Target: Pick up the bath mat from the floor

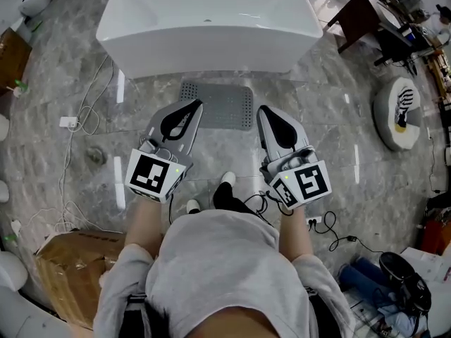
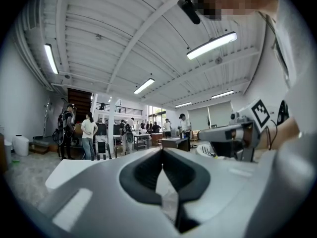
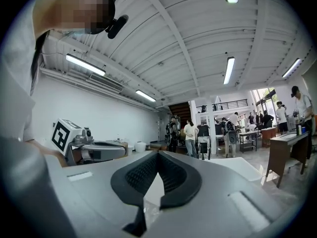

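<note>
Approaching bath mat (image 1: 224, 104): flat on floor at 12 o'clock, just beside tub (image 1: 204, 20).
Left gripper (image 1: 192, 106): clenched, empty.
Right gripper (image 1: 265, 111): clenched, empty (both apparently held above the floor).
Next: open jaws, lower to mat edge.

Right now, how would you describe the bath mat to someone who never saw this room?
Find the white bathtub at the top of the head view. On the floor by its near side lies the bath mat, the only flat grey rectangle covered in small dots.

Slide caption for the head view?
Left gripper and right gripper, shut and empty, held near the grey bath mat beside the white bathtub.
</note>
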